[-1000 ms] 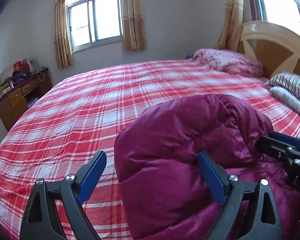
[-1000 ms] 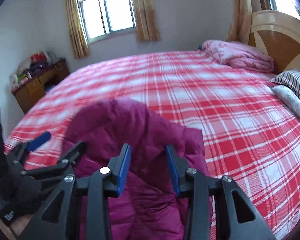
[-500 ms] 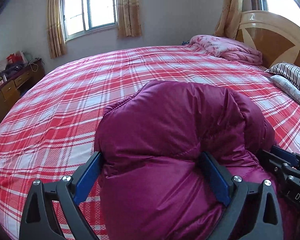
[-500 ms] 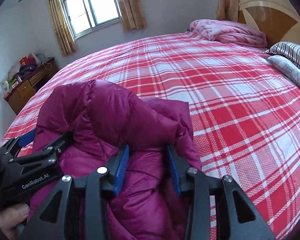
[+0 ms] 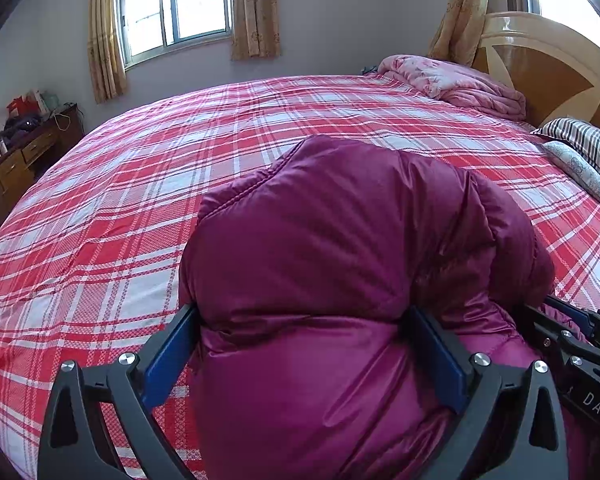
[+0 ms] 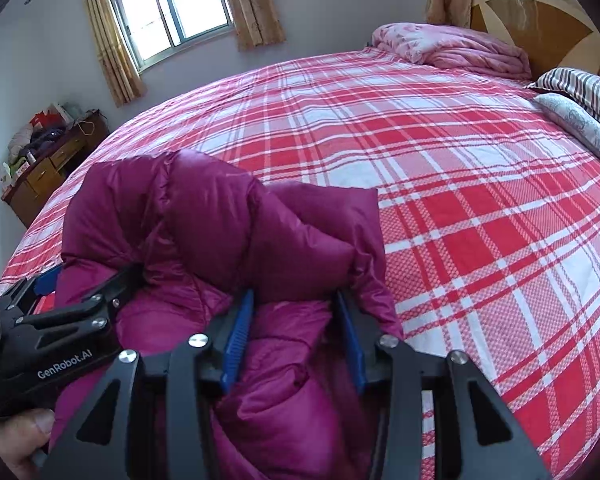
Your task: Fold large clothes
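Note:
A magenta puffer jacket (image 5: 340, 264) lies bunched on the red plaid bed (image 5: 140, 184); it also shows in the right wrist view (image 6: 228, 240). My left gripper (image 5: 306, 348) has its jaws wide apart with a thick fold of the jacket bulging between them. My right gripper (image 6: 296, 332) is shut on a thick bunch of the jacket's right side. Each gripper shows in the other's view, the right at the far right (image 5: 572, 344) and the left at the left (image 6: 68, 312), both at the jacket's near edge.
A folded pink quilt (image 5: 452, 80) and striped pillows (image 5: 584, 144) lie by the wooden headboard (image 5: 548, 68) at the right. A wooden desk with clutter (image 5: 24, 148) stands at the left wall. A curtained window (image 5: 176, 4) is at the back.
Both grippers have dropped toward the bed and pushed forward into the jacket. The jacket fold now fills the left gripper's jaws, which stood beside it before. The right gripper kept its hold.

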The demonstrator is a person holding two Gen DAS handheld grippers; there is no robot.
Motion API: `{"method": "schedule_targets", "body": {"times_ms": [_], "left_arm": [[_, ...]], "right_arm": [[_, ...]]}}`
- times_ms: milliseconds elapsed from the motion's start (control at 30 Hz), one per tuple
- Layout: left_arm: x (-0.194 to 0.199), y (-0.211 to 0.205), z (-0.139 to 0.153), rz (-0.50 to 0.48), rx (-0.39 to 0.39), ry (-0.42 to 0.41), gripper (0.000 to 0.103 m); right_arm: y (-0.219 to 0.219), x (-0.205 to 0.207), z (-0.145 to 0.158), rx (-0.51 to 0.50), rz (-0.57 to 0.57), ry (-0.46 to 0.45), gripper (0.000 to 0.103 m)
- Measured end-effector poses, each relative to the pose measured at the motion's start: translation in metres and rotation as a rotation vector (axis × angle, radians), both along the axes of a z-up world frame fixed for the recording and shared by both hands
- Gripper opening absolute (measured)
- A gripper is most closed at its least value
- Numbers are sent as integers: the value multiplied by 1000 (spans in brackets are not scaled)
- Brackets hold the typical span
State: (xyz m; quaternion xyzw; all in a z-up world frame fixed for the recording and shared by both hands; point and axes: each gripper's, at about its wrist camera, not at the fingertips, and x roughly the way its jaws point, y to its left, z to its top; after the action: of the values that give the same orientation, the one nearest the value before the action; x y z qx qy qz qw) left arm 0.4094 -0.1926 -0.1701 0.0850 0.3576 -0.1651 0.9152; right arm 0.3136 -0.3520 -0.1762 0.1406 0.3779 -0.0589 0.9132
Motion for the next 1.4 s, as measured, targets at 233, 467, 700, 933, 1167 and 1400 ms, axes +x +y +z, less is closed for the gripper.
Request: {"method": "schedule_targets", "body": {"times_ms": [233,467,700,933,1167,1400], "left_arm": [[0,1,-1,3,4,1,102],[1,0,-2,5,12,1,102],[2,-1,-3,4,20,8,102],[4,-3,-5,3,29,12,102],[8,-4,-7,-4,28,31,102],[4,24,8,-31,-74,106,102]], "right_arm": [[1,1,-1,-8,-5,14,45],[4,4,-3,-24,-5,34,47],[4,4,-5,-31,-5,47,48],[5,5,-5,-35,-7,56,49],[5,5,-6,-37,-8,62,49],[-8,-11,3,32,31,22,53]]}}
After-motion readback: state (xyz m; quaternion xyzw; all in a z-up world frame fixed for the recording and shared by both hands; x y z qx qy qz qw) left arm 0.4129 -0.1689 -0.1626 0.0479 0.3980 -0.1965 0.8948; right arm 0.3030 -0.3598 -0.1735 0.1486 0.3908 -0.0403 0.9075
